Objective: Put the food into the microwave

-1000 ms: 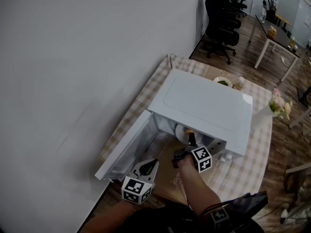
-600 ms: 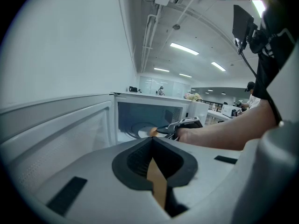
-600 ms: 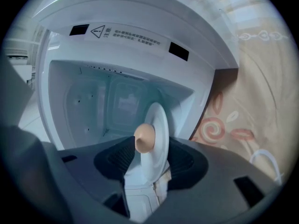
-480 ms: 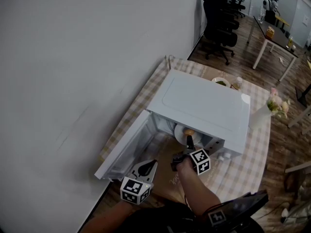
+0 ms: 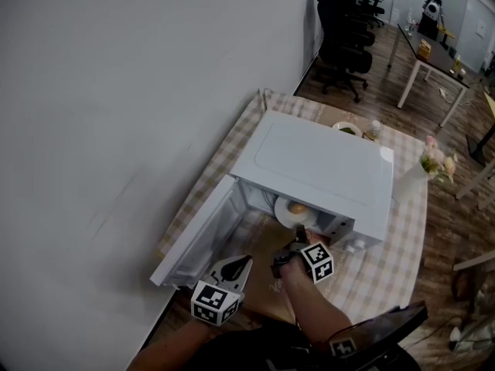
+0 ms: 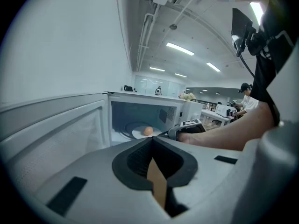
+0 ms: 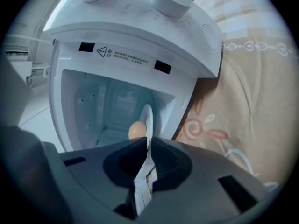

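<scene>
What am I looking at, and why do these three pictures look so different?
No robot: a person holds a two-jaw gripper in each hand; the marker cubes belong to them. One picture comes from a camera on the person's head, looking down; the round ones from cameras on each gripper. On a checked tablecloth stands a white microwave, door open, food on a plate inside. The left gripper is shut, empty. The right gripper's jaws have just closed, apparently on nothing, tips near the plate.
</scene>
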Available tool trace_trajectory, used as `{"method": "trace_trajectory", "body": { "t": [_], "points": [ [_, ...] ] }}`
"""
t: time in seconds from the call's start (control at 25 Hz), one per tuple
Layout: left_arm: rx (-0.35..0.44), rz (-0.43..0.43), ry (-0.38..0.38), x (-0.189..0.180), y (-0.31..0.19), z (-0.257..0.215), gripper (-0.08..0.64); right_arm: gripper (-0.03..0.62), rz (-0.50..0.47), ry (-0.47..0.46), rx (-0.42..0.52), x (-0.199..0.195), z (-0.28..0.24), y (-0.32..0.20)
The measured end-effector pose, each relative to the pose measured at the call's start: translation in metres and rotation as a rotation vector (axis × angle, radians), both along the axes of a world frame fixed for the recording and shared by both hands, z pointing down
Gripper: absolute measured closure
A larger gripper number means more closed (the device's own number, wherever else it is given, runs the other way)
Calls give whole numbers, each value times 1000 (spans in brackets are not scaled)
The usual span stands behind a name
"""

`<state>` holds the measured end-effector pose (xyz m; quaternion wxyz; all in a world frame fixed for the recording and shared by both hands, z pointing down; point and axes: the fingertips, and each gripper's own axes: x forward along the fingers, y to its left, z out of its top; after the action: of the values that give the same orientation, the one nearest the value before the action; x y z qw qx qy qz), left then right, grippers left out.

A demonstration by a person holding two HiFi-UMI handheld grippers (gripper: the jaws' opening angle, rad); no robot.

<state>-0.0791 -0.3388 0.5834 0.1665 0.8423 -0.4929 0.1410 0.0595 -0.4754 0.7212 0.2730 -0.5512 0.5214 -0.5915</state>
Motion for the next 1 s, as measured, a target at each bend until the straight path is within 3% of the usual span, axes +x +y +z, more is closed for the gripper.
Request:
{"method": "trace_trajectory", "body": {
  "t": [0.44, 0.8, 1.0],
  "points": [
    [-5, -14, 1, -11, 6, 0, 552, 575, 65, -37, -9, -6, -7, -30],
    [-12, -59, 4, -25, 9, 0, 552, 575, 104, 15, -16, -1, -8, -72],
    [-6, -68, -17, -29, 9, 0, 552, 567, 94, 98, -6, -2, -16, -84]
  ]
}}
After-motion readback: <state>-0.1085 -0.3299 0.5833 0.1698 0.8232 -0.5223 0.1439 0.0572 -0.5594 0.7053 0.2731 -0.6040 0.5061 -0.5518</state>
